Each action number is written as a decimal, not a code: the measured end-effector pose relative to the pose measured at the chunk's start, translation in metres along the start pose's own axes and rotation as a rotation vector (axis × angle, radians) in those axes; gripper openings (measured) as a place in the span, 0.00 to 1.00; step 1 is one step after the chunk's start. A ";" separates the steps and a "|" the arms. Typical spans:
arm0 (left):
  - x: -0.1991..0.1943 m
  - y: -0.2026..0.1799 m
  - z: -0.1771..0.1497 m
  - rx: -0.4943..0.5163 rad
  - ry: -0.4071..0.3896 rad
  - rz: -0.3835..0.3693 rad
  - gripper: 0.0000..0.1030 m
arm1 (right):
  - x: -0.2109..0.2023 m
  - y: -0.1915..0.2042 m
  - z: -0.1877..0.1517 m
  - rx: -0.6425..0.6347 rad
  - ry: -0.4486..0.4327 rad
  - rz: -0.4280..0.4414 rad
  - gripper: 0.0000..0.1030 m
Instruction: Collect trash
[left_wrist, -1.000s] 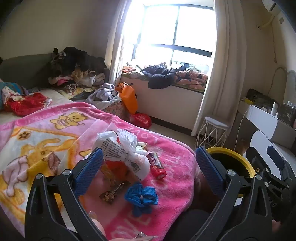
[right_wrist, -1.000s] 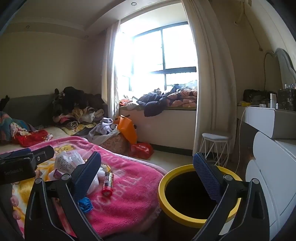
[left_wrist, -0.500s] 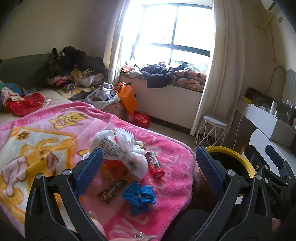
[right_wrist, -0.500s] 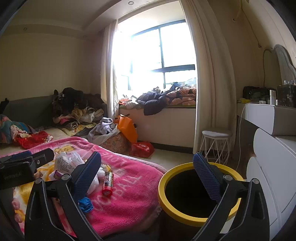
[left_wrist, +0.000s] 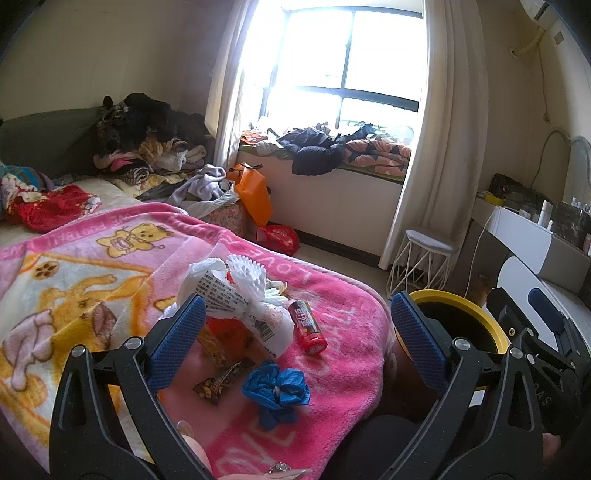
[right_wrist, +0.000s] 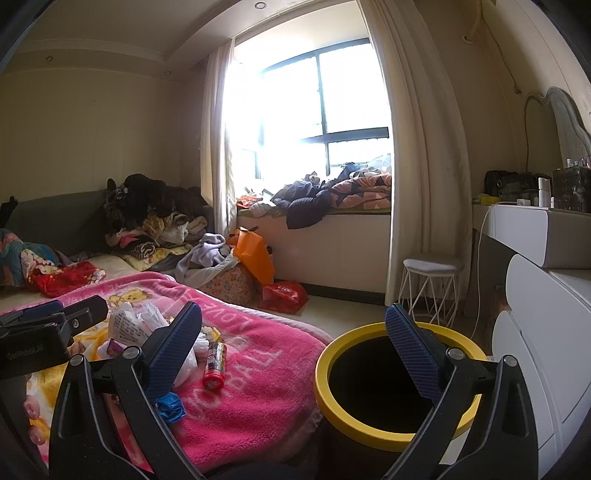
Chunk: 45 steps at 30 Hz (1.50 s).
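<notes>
Trash (left_wrist: 236, 295) heaped on blanket (left_wrist: 332, 295), bin (right_wrist: 395, 384) dark inside

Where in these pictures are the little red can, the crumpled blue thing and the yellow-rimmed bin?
red can (left_wrist: 307, 326): left wrist view, middle of its side.
blue thing (left_wrist: 276, 387): left wrist view, centre of the crumple.
yellow-rimmed bin (right_wrist: 320, 373): right wrist view, left rim.

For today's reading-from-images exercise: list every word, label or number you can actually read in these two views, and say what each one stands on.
"LOVE", upside down, woven along the pink blanket's border.
"GenRobot.AI", faint, on the left tool's black body: a likely reading.
White snack bag: block of small print and a barcode, too small to read.
Red tube: label characters blurred.
Red bag on the floor: white print, unreadable.
</notes>
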<state>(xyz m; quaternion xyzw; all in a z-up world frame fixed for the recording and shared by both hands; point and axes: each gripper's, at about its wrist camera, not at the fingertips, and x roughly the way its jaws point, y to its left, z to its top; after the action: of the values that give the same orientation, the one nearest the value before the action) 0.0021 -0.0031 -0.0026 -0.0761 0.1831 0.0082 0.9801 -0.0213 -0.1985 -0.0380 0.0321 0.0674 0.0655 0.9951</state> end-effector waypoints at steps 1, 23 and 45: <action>0.000 0.000 0.000 0.000 0.000 -0.002 0.90 | 0.000 -0.001 0.000 0.000 0.000 0.002 0.94; 0.002 -0.003 -0.012 -0.005 0.018 -0.012 0.90 | 0.006 -0.002 -0.007 0.011 0.034 0.002 0.94; 0.017 0.067 0.014 -0.108 0.001 0.122 0.90 | 0.054 0.048 -0.008 -0.081 0.205 0.220 0.94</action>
<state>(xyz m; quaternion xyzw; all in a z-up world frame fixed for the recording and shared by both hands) 0.0198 0.0652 -0.0058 -0.1174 0.1869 0.0775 0.9723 0.0249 -0.1431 -0.0491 -0.0077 0.1621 0.1795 0.9703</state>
